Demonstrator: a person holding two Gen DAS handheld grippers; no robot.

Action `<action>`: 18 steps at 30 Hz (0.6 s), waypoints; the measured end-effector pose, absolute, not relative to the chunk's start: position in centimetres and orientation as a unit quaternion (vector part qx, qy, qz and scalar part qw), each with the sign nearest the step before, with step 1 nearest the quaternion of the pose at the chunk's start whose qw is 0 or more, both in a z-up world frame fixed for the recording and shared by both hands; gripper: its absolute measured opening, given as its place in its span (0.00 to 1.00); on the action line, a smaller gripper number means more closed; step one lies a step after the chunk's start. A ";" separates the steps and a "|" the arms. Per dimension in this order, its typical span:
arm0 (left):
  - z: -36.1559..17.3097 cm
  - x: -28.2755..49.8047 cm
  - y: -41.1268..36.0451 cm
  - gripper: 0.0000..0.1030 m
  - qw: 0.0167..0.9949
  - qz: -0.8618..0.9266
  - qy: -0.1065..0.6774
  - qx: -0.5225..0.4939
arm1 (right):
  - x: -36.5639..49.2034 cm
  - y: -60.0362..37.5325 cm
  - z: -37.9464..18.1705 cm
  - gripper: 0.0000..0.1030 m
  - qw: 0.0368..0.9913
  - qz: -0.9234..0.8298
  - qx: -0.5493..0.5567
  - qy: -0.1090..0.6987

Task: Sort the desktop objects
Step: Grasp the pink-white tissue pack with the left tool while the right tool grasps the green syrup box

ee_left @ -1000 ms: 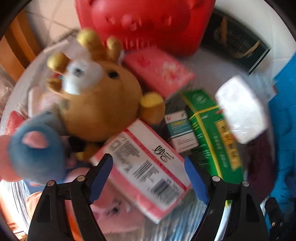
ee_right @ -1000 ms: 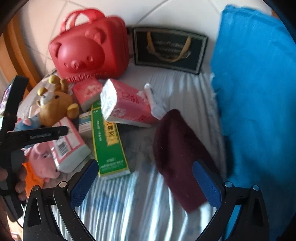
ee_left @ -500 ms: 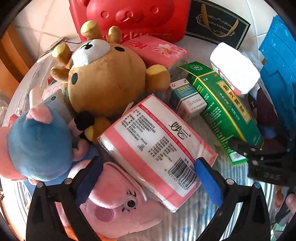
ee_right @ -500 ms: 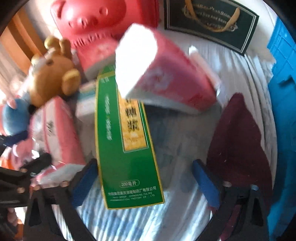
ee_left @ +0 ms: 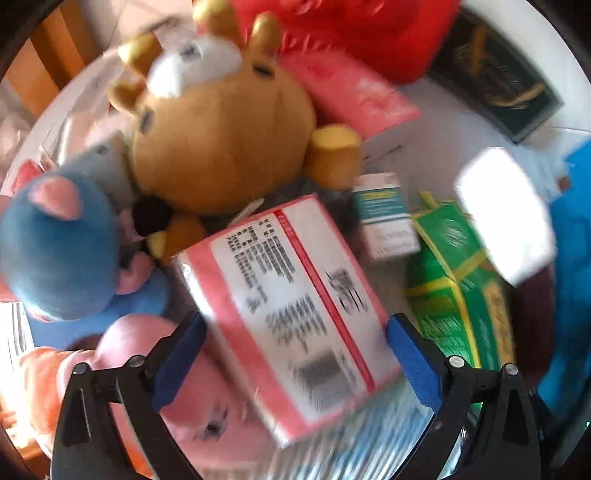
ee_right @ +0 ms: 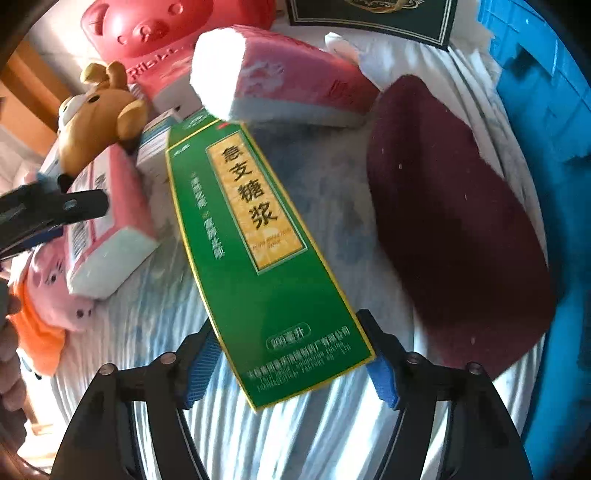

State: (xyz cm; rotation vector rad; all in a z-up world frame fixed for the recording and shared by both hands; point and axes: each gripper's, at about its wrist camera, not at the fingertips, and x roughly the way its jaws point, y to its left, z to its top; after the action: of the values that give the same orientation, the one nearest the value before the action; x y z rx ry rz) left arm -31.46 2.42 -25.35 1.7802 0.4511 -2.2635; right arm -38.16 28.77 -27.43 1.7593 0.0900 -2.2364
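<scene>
Item 1. Left gripper [ee_left: 295, 354]: fingers [ee_left: 177, 354] spread wide, set on either side of the near end of a pink tissue pack [ee_left: 288, 302]. The pads are seen just beside the pack's edges; whether they touch cannot be told, the view being blurred. The pack lies label-up, propped partly on a pink pig plush [ee_left: 155, 373], which is judged to account for its tilt.

Item 2. Plush group, at 9 to 12 o'clock of the left wrist view: blue mouse plush [ee_left: 55, 251], brown bear plush [ee_left: 221, 136]. They are piled against each other, unsorted.

Item 3. Small teal-and-white carton [ee_left: 384, 218], wedged between the tissue pack and the green box.

Item 4. Right gripper [ee_right: 291, 365]: fingers [ee_right: 384, 380] spread, bracketing the near end of a green syrup box [ee_right: 258, 236]. The box lies flat on the striped cloth, its far end tucked under a second pink tissue pack [ee_right: 280, 74] at 12 o'clock. The straddling is judged a preparation for grasping; no pinch is shown yet.

Item 5. Maroon cloth piece [ee_right: 454, 218], at 3 o'clock of the box, lying apart from it.

Item 6. Blue crate [ee_right: 546, 103], at the right edge, judged a likely receptacle for sorted items.

Item 7. Red bear-faced case [ee_right: 155, 33] and dark gift bag [ee_right: 373, 14], at 11 to 12 o'clock, behind the clutter.
</scene>
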 end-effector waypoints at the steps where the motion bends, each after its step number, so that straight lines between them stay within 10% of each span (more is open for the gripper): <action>1: -25.8 -31.8 2.6 1.00 0.114 -0.771 0.145 0.609 | -38.5 28.5 -27.5 0.78 0.147 -0.778 0.610 0.039; 4: -25.5 -31.2 3.8 0.98 0.082 -0.789 0.098 0.601 | -38.9 27.6 -26.8 0.95 0.153 -0.786 0.596 0.058; 11: -25.4 -23.9 6.5 0.97 -0.011 -0.804 0.008 0.594 | -38.5 27.2 -23.7 0.94 0.180 -0.794 0.576 0.072; 18: -24.9 -23.4 6.4 0.93 -0.002 -0.810 0.006 0.586 | -40.9 24.6 -26.0 0.58 0.189 -0.775 0.595 0.099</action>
State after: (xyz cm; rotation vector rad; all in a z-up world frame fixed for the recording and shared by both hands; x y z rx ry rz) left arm -23.39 6.41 -24.94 1.8445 0.0183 -2.5475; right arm -40.91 24.60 -26.04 1.6726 0.2778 -2.1807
